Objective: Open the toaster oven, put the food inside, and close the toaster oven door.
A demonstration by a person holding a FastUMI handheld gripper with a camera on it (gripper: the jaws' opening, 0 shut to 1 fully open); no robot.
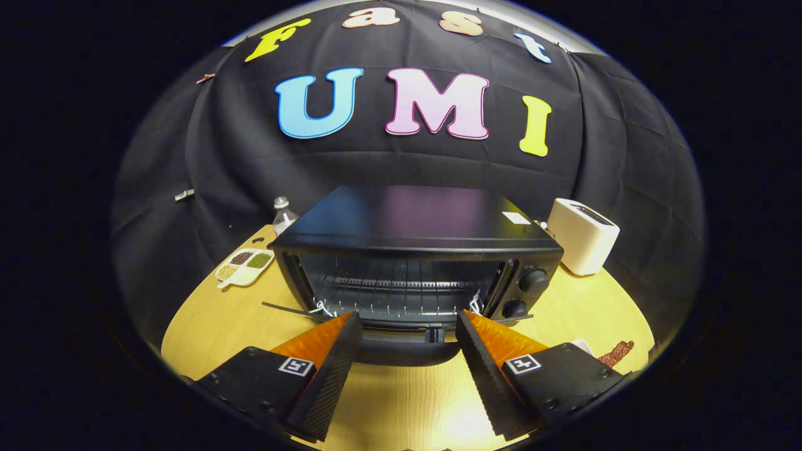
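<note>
The toaster oven point(416, 263) is sitting on the wooden tabletop point(207, 313) straight ahead of the tongs point(408, 326), front facing them. Its door point(407, 347) is lying folded down and forward, the dark panel showing low between the two fingers, so the cavity and its wire rack point(401, 285) are standing exposed — the opening step looks done. White ties seem to be knotted at both lower corners of the opening, perhaps tethering the door, though that is hard to tell.

The tongs are spread wide with nothing between them; neither finger is pressing on anything, and the tips are sitting just above the lowered door's edge. They are pointing level and square at the oven mouth, slightly above the tabletop, which suits a straight reach.

A reddish-brown piece point(617, 354) is lying on the tabletop beside the right finger, next to a small white object; it is likely the food, still outside the oven. So the tongs probably need to be swinging right and down to collect it next.

Off to the sides — a white pop-up toaster point(583, 235) right of the oven, a divided snack tray point(244, 266) and a clear bottle point(283, 216) on the left — all well clear of the path.
</note>
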